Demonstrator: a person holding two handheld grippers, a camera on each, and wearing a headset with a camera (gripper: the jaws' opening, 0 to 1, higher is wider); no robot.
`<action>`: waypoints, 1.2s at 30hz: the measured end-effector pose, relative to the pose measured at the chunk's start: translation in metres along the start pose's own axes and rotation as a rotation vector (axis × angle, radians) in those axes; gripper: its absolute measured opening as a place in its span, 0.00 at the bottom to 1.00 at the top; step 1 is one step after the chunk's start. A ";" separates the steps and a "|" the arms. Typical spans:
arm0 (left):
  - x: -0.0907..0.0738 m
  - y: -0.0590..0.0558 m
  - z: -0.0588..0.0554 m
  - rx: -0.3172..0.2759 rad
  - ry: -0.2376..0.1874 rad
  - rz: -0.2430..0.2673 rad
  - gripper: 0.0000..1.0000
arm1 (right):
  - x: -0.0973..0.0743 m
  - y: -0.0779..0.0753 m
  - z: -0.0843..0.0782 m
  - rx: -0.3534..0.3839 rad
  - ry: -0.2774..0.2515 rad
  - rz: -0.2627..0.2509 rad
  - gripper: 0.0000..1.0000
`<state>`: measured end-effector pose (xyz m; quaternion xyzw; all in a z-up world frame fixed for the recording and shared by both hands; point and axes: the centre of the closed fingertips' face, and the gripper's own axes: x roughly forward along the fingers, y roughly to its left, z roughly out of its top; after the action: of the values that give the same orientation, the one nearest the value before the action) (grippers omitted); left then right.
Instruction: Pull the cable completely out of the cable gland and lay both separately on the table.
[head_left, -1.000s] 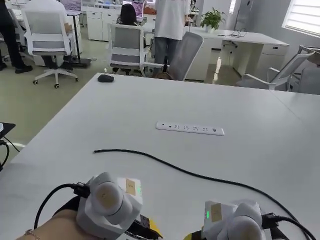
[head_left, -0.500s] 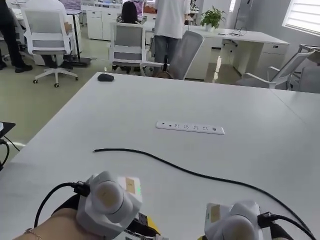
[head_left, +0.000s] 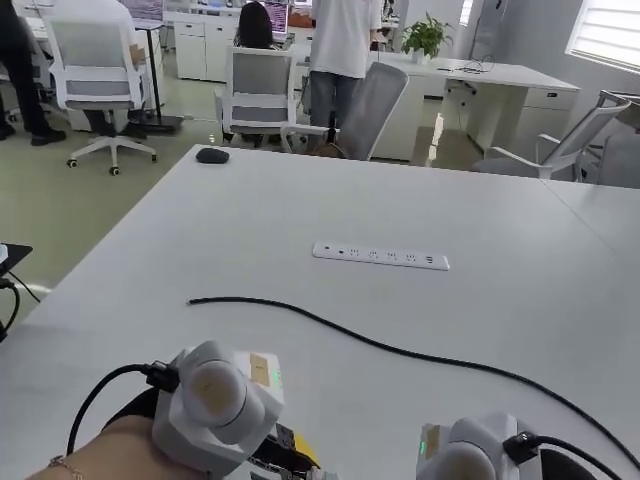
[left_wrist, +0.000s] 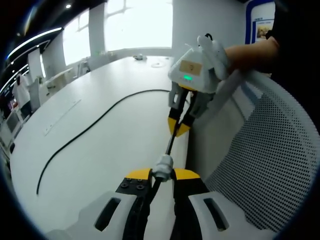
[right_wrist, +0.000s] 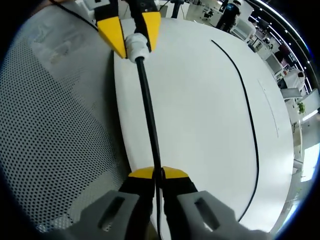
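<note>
Far left on the white worktop (head_left: 300, 200), a dark mouse (head_left: 211, 156) near the far edge. Closer, low left in the head view, a hand (head_left: 105, 452) wrapped around the left hand-held gripper (left_wrist: 161, 175), jaws closed on a white cable gland (left_wrist: 162, 166) pinched between the yellow tips. Not yet separated: black cable (right_wrist: 147, 110) entering the gland on one side and showing again below it between the jaws. Stretches straight from the gland across to the right, over the near edge of the worktop. Mid-worktop, beyond both tools, a long loose length of black cable lying in a shallow curve from left toward the lower right, with a white power strip (head_left: 380, 257) flat behind it; cannot tell whether joined to the held stretch. Low right, the right hand-held gripper (right_wrist: 156, 174), jaws pressed together on the straight run of cable, well apart from the gland. Rightmost in the left gripper view, a mesh chair back (left_wrist: 270, 150) just beside the worktop edge.
</note>
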<state>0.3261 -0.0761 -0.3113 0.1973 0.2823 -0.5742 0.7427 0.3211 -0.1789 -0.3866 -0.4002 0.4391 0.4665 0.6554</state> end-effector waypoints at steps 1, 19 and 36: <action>0.000 0.000 0.000 0.000 -0.002 0.000 0.17 | 0.000 0.001 -0.001 -0.003 0.000 0.002 0.03; 0.003 -0.006 0.004 0.012 -0.012 -0.028 0.17 | -0.021 0.024 0.083 -0.048 -0.380 0.100 0.33; 0.003 -0.010 0.006 0.012 -0.023 -0.048 0.17 | -0.008 0.023 0.056 -0.041 -0.241 0.092 0.02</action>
<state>0.3178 -0.0844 -0.3086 0.1881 0.2751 -0.5958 0.7308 0.3089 -0.1228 -0.3652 -0.3339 0.3657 0.5495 0.6729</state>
